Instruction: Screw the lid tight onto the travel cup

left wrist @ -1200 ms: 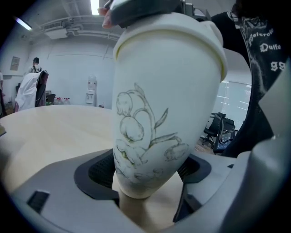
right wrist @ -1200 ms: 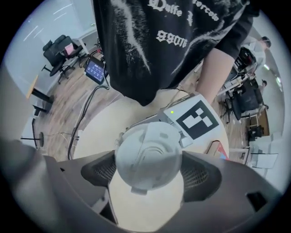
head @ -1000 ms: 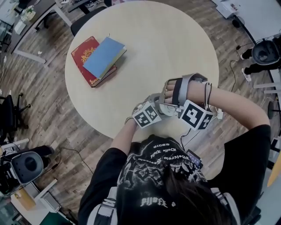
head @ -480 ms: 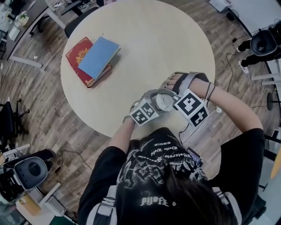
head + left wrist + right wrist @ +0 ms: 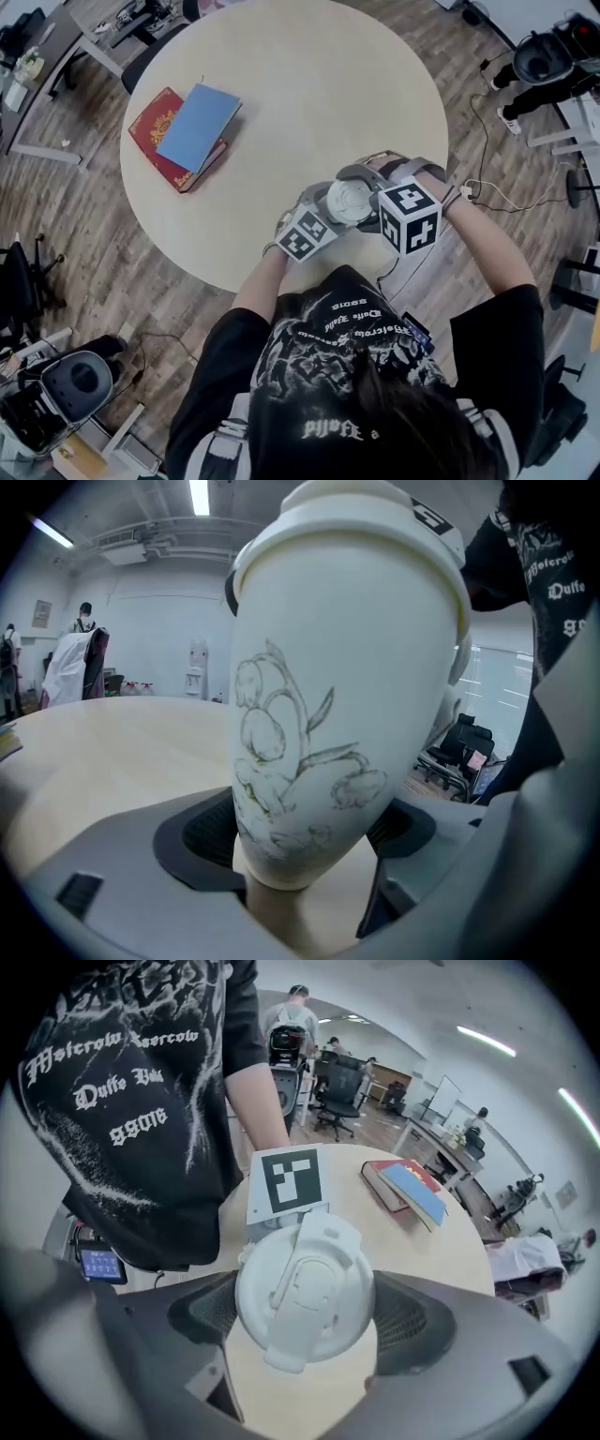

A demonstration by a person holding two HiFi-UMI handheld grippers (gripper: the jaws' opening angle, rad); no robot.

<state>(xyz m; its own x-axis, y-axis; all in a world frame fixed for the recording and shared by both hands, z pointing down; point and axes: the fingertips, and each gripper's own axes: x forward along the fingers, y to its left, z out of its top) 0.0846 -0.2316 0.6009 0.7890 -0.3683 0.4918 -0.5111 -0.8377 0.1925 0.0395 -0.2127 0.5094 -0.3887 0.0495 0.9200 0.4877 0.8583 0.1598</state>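
A white travel cup (image 5: 337, 696) with a drawn flower stands near the round table's front edge. My left gripper (image 5: 309, 832) is shut on its lower body, both pads pressing its sides. The white flip-top lid (image 5: 305, 1288) sits on the cup's mouth, and my right gripper (image 5: 307, 1314) is shut on the lid's rim from above, a pad on each side. In the head view the lid (image 5: 349, 201) shows between the left gripper (image 5: 317, 212) and the right gripper (image 5: 367, 184), close to the person's chest.
A blue book lies on a red book (image 5: 183, 131) at the table's (image 5: 309, 84) far left. Cables (image 5: 487, 197) trail on the wooden floor at the right. Office chairs and desks stand around the table.
The right gripper has turned around the lid, its marker cube swinging up and inward, and the lid's top now shows in the head view. The left gripper keeps hold of the cup.
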